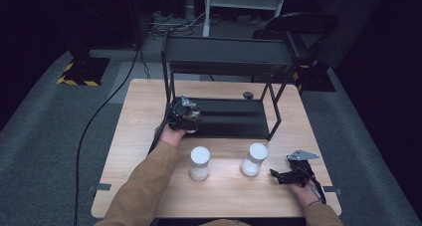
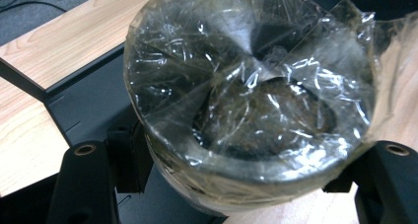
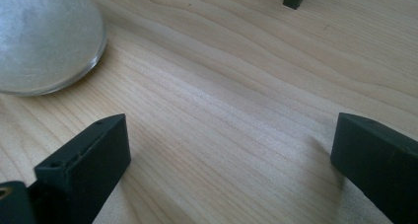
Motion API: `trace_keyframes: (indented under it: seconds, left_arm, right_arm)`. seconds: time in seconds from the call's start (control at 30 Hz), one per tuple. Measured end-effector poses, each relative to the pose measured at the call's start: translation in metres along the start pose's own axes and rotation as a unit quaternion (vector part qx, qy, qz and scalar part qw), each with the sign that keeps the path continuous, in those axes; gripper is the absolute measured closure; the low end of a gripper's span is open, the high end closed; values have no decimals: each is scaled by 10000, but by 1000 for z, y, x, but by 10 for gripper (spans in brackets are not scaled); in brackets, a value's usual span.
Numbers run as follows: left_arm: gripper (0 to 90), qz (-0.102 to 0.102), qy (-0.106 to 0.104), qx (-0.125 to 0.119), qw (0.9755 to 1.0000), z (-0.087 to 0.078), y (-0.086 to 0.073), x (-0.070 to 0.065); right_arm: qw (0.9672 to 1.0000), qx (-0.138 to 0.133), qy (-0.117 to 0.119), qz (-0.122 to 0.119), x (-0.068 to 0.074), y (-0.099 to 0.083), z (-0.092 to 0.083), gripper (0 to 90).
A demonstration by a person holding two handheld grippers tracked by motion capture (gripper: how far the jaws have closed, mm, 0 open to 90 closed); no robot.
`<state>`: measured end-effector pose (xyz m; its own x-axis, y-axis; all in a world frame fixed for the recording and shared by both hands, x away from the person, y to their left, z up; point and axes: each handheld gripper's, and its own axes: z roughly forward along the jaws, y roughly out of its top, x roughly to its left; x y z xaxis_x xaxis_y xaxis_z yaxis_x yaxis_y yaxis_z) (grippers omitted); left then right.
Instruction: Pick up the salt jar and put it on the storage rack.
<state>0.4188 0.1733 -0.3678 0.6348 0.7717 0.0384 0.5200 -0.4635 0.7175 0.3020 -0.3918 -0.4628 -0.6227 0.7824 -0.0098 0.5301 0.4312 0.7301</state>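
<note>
I am clamping my left gripper [image 1: 185, 117] on the film-wrapped jar [image 2: 249, 93] at the black rack [image 1: 226, 119]'s lower shelf, not yet released, two white jars [image 1: 199, 163] beside the rack waiting.

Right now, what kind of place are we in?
Probably a lab or recording studio, not a home. A lone wooden table stands on grey carpet among dark surroundings, hazard-striped stand bases flank it, and loose cables trail across the floor behind the black shelf rack.
</note>
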Motion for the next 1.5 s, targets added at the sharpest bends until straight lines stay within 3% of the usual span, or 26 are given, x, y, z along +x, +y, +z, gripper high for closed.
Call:
trace_keyframes:
  seconds: [0.7,1.17,1.5]
  left_arm:
    - [301,-183,-112,124,9997,15,1,7]
    - [301,-204,-174,366,9990,21,6,9]
    - [296,-314,-170,340,9988,22,5,10]
  right_arm:
    - [10000,0,-11,10,1,0,0,14]
    - [10000,-1,-12,11,1,0,0,14]
    - [10000,-1,-11,11,1,0,0,13]
